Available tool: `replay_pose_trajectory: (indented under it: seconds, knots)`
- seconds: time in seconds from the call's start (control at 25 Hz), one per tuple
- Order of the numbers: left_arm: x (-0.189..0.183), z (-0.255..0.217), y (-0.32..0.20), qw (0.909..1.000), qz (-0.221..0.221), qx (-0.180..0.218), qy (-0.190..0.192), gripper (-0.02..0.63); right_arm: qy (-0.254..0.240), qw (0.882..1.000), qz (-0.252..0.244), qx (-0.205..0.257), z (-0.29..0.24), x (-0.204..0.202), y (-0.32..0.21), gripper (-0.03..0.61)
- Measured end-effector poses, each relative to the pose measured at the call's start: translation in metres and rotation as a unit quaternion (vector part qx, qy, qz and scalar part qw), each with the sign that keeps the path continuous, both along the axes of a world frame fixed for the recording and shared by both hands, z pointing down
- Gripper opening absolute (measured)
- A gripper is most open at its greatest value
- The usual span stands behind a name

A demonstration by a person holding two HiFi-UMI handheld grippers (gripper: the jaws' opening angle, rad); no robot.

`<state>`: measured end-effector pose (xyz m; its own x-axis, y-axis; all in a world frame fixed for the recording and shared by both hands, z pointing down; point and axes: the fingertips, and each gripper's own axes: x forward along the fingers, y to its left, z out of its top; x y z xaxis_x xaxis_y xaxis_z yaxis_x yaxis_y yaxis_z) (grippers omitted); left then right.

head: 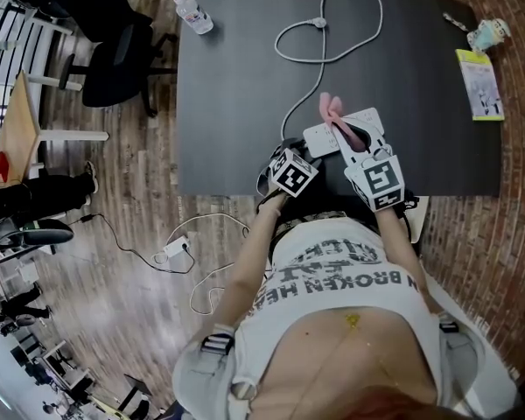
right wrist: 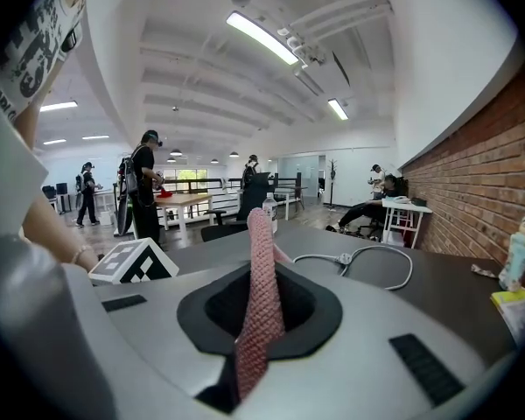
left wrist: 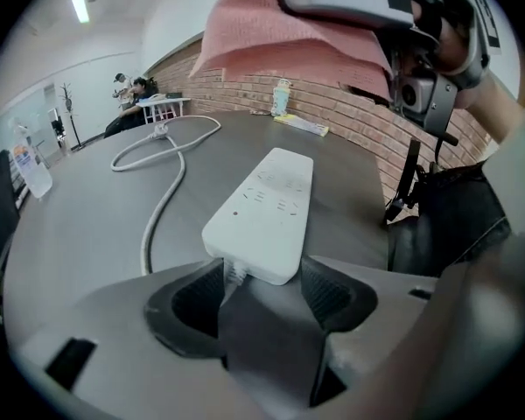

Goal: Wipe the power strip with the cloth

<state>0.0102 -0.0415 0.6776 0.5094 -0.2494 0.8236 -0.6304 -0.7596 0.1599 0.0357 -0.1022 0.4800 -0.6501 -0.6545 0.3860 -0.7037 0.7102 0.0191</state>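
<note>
Head view: a white power strip (head: 322,138) lies on the dark table (head: 245,86), close to the near edge. Its white cable (head: 319,55) loops away toward the far side. The left gripper (head: 304,151) is at the strip's left end. The right gripper (head: 343,129) reaches over the strip, with a pink cloth (head: 331,105) sticking out past its tips. A water bottle (head: 195,14) lies at the far left corner of the table.

Left gripper view: the strip is a flat, glossy block with rounded corners and rows of sockets on top. Its near end, where the cable's strain relief comes out, sits between the jaws. They stand wide apart, and neither pad presses on it. The cloth hangs above the strip's far end.

Right gripper view: the jaws are closed on the cloth. It is waffle-textured and rises from between them in a narrow fold.
</note>
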Motion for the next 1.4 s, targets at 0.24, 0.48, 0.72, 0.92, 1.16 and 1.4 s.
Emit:
replay_pose_trajectory:
  seconds: [0.24, 0.48, 0.72, 0.92, 1.16, 1.4]
  knots:
    - [0.006, 0.002, -0.001, 0.9997, 0.018, -0.018, -0.003, 0.258, 0.0, 1.0, -0.001, -0.008, 0.009, 0.0, -0.006, 0.017]
    - [0.005, 0.002, 0.0, 0.9992, 0.021, -0.032, -0.009, 0.258, 0.004, 1.0, -0.008, -0.016, 0.015, -0.003, -0.007, 0.017]
    - [0.005, 0.002, -0.002, 0.9991, 0.024, -0.035, -0.002, 0.258, 0.006, 1.0, -0.02, -0.019, 0.021, -0.009, -0.008, 0.017]
    - [0.006, 0.004, -0.001, 0.999, 0.024, -0.037, -0.001, 0.258, 0.016, 0.998, -0.061, -0.029, 0.036, -0.021, -0.006, 0.017]
    - [0.005, 0.003, -0.001, 0.999, 0.023, -0.038, 0.001, 0.256, 0.054, 0.987, -0.137, -0.061, 0.071, -0.042, 0.001, 0.017]
    - [0.003, 0.005, -0.002, 0.9991, 0.022, -0.037, -0.001, 0.258, 0.077, 0.976, -0.175, -0.105, 0.107, -0.055, 0.006, 0.017]
